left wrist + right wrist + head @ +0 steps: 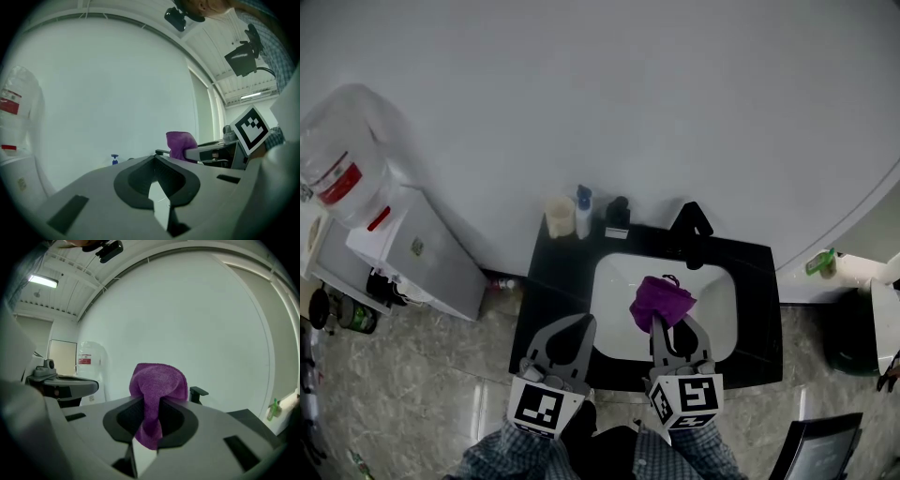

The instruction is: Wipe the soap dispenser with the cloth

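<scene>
A black countertop [558,281] holds a white sink basin [614,309] with a black faucet [691,223] at its far side. At the counter's far left corner stand a cream cup [559,216], the white soap dispenser with a blue pump top [583,214] [115,159] and a small black container [617,217], side by side. A white water cooler [422,253] carrying a clear bottle [342,150] stands well to the left.

The bottle's red label and the black container's white label are too small to read.

The right gripper [670,324] [152,401] is clenched on a bunched purple microfibre cloth [661,300] [157,383], held over the basin, well apart from the dispenser. The left gripper [584,322] [157,161] hovers over the counter's near left edge, its fingers drawn together with nothing between them.
</scene>
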